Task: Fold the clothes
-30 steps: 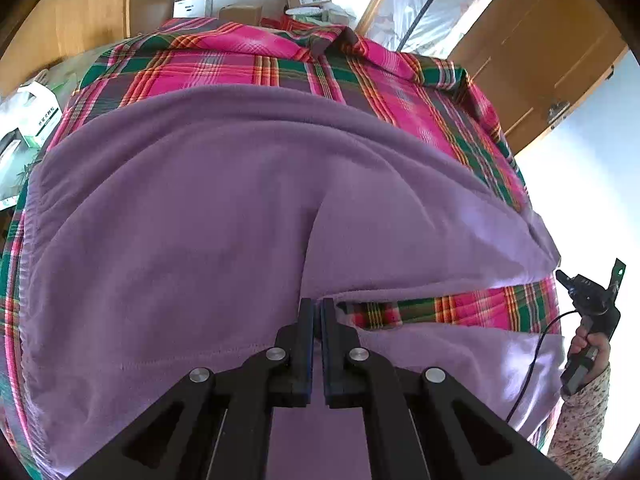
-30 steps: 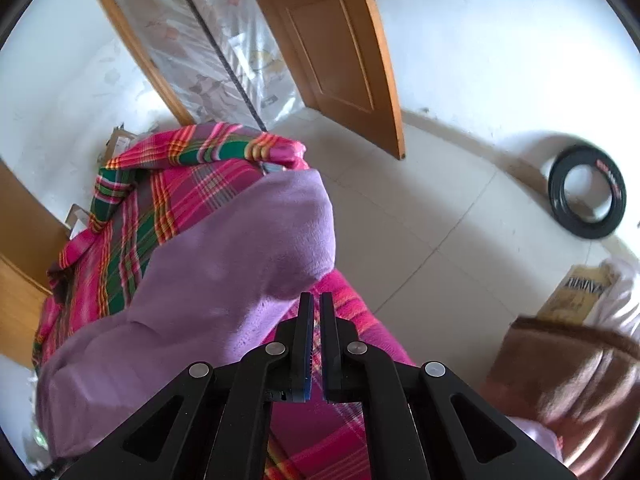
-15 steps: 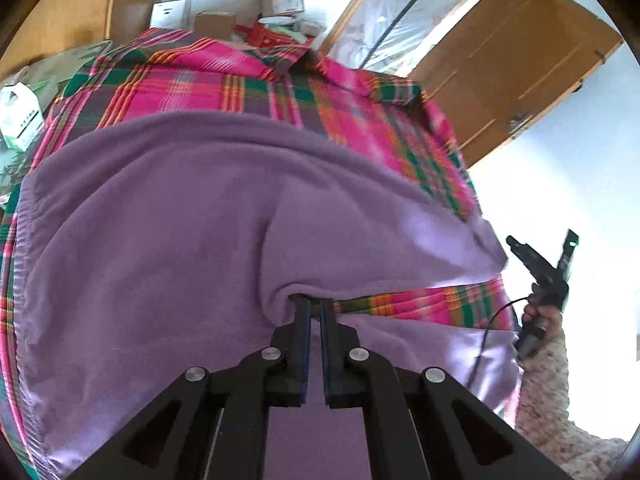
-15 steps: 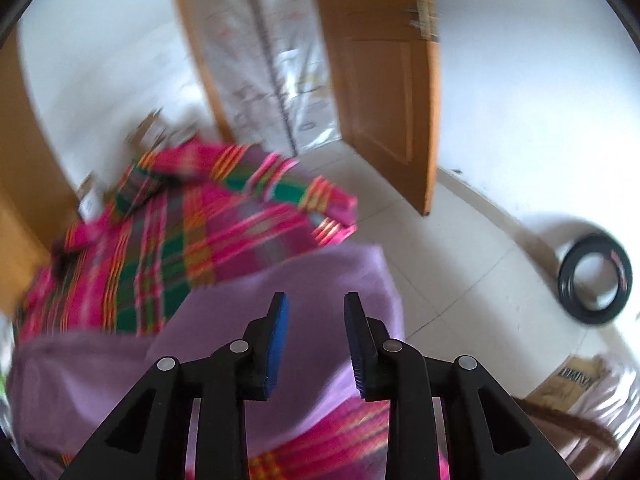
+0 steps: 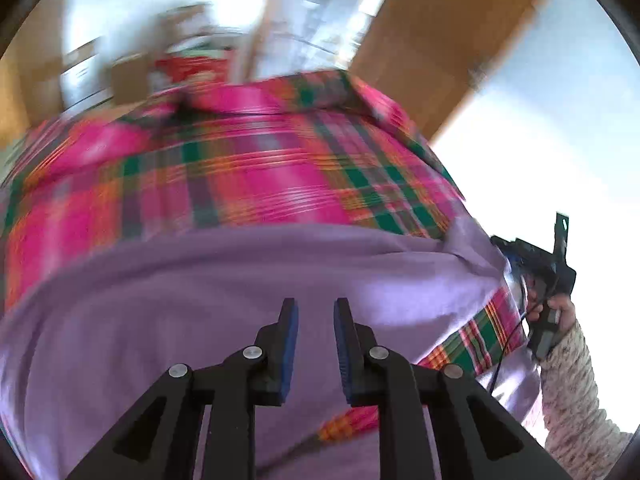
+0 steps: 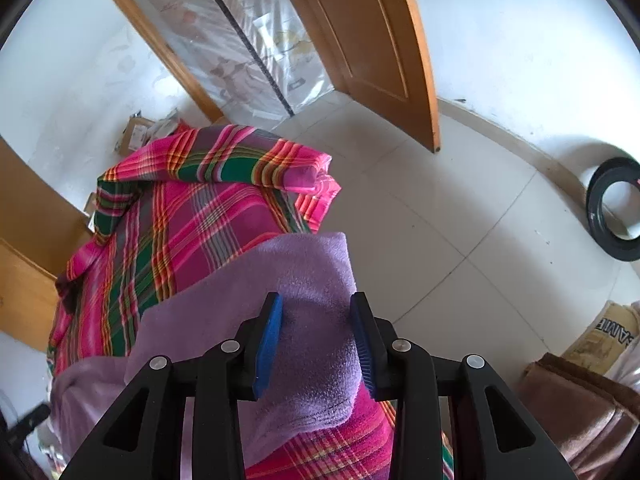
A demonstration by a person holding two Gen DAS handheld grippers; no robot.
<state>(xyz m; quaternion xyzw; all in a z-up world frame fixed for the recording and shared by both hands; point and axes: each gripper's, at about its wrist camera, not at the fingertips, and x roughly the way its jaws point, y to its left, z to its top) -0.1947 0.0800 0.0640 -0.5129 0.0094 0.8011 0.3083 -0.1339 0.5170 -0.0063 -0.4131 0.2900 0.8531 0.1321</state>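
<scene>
Left gripper [image 5: 314, 306]: jaws parted, blue pads facing each other across a clear gap, nothing between the tips. Fingers point forward and slightly downward over the purple cloth [image 5: 200, 312]; contact with it cannot be confirmed. The left wrist view is motion-blurred.

Right gripper [image 6: 316, 300]: jaws spread wide, blue pads visible on both inner faces. A fold of the purple cloth sits in the gap between the fingers; the pads stand at its sides without pinching it.

From the left wrist view, the right gripper appears at the far right edge, gripped by the person's hand [image 5: 558, 312]. The wrist carries a speckled knit sleeve [image 5: 576, 392], forearm rising from below.
</scene>
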